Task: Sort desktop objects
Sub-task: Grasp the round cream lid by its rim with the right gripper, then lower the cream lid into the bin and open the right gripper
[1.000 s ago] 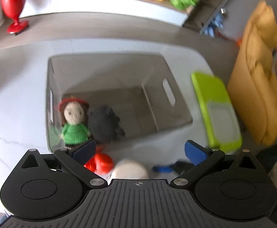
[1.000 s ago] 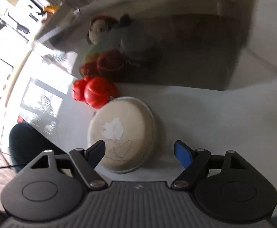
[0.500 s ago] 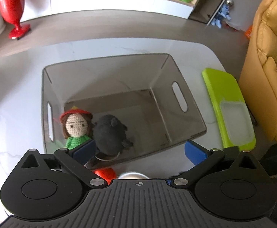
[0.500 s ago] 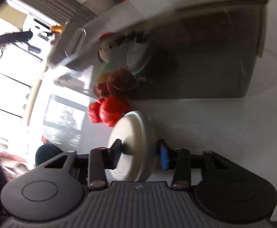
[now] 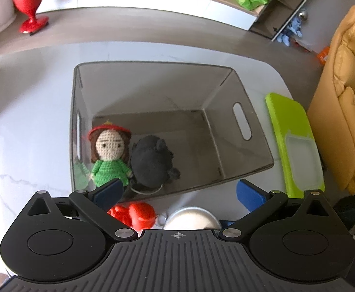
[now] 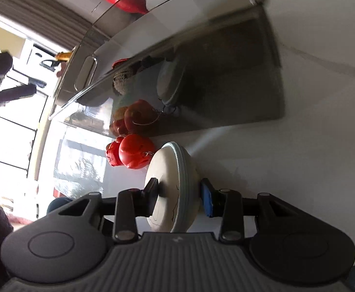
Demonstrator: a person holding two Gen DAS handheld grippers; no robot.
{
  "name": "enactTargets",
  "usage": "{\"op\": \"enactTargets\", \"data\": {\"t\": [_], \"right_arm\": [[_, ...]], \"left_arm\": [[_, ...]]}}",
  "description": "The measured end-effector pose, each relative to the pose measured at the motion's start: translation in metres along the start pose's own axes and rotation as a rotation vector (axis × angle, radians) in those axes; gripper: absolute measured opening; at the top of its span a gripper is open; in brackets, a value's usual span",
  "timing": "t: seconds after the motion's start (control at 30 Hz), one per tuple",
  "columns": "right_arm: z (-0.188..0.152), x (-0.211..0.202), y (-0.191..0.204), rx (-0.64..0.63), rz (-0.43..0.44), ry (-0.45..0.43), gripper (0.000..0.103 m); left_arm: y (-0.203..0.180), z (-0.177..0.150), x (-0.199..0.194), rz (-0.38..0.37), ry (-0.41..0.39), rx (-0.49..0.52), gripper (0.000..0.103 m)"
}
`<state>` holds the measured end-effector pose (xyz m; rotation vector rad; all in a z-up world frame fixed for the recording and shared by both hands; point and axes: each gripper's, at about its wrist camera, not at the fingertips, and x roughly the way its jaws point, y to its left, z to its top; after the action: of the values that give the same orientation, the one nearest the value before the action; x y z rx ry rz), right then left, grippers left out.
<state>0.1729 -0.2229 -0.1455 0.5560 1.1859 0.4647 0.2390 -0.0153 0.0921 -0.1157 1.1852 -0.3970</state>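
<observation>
Cream round disc (image 6: 175,189) is clamped edge-on by the right gripper (image 6: 179,194); the grey bin (image 6: 226,68) lies above it in frame. Left gripper (image 5: 177,192) is held apart.

Daylight is flooding in from the window (image 6: 9,136) at the left of the right wrist view, where the panes are being blown out to white. Glare is being thrown across the counter (image 6: 299,150) and reflections are being doubled in the smoky bin wall (image 6: 226,77). That view is being smeared by motion blur along the bin's rim. The left wrist view is being rendered evenly lit and sharp, with soft shadows inside the bin (image 5: 226,90). Straight lines are being bent strongly toward the edges by fisheye distortion in both views.
</observation>
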Motion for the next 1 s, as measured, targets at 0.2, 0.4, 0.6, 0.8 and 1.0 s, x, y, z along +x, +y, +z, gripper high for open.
{"op": "enactTargets", "data": {"t": [0.2, 0.4, 0.6, 0.8, 1.0], "right_arm": [[0.003, -0.032, -0.012, 0.083, 0.085, -0.047, 0.038], [0.022, -0.105, 0.013, 0.039, 0.131, -0.105, 0.038], [0.083, -0.151, 0.060, -0.111, 0.007, -0.261, 0.038], [0.147, -0.059, 0.083, -0.234, -0.306, -0.115, 0.038], [0.156, 0.021, 0.082, -0.260, -0.387, 0.077, 0.038]], "left_arm": [[0.009, 0.003, -0.003, -0.001, -0.021, -0.033, 0.103], [0.024, 0.006, -0.003, -0.020, -0.032, -0.059, 0.103], [0.041, 0.009, -0.002, -0.046, -0.049, -0.107, 0.103], [0.049, 0.003, 0.001, -0.045, -0.034, -0.107, 0.103], [0.059, 0.005, 0.006, -0.038, -0.027, -0.120, 0.103]]}}
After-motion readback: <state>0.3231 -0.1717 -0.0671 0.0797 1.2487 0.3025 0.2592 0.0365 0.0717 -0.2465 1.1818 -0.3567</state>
